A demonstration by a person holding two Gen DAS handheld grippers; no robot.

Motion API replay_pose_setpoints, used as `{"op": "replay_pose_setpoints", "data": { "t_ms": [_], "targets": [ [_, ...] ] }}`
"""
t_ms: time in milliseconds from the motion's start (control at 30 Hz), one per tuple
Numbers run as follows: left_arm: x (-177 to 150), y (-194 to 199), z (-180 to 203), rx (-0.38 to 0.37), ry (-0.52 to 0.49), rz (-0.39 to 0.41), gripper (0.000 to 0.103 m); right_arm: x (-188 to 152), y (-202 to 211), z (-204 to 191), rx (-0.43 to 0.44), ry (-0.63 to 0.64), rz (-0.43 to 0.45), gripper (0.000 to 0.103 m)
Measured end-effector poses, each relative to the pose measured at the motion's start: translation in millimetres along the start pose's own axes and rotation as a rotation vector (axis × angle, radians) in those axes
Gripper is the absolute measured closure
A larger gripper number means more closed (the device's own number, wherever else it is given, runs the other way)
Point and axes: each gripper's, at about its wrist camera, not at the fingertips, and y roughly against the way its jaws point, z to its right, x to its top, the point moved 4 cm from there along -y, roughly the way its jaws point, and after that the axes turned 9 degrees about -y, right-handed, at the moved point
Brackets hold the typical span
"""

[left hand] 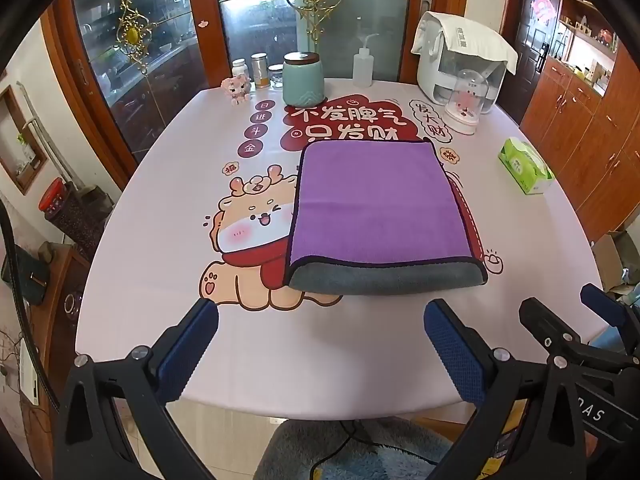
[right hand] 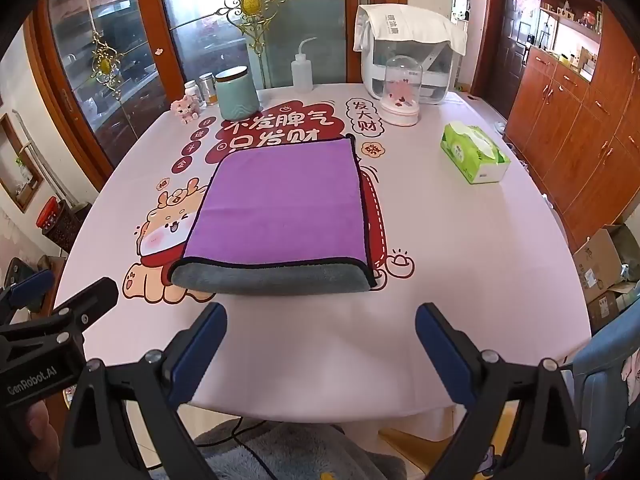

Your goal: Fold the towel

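A towel [left hand: 376,208], purple on top with a grey underside, lies folded flat in the middle of the table; it also shows in the right wrist view [right hand: 280,208]. Its grey folded edge [left hand: 384,276] faces me. My left gripper [left hand: 320,320] is open and empty, held above the table's near edge, short of the towel. My right gripper [right hand: 320,320] is open and empty, also short of the towel. The right gripper shows in the left wrist view [left hand: 568,312]; the left gripper shows in the right wrist view [right hand: 60,292].
A pink printed tablecloth [left hand: 160,240] covers the table. At the back stand a teal canister [left hand: 303,79], jars [left hand: 259,70], a squeeze bottle [left hand: 363,66], a white appliance [left hand: 460,60] and a domed ornament [left hand: 466,102]. A green tissue box [left hand: 525,166] lies at right.
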Motion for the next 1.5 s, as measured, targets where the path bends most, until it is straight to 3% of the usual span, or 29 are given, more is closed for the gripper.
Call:
{"op": "replay_pose_setpoints", "data": {
  "t_ms": [1500],
  "targets": [
    [-1.9,1.2,6.0,-0.022,-0.003,0.004,0.001,-0.3,-2.8,4.2,0.007,-0.008,-0.003,0.007]
  ]
}}
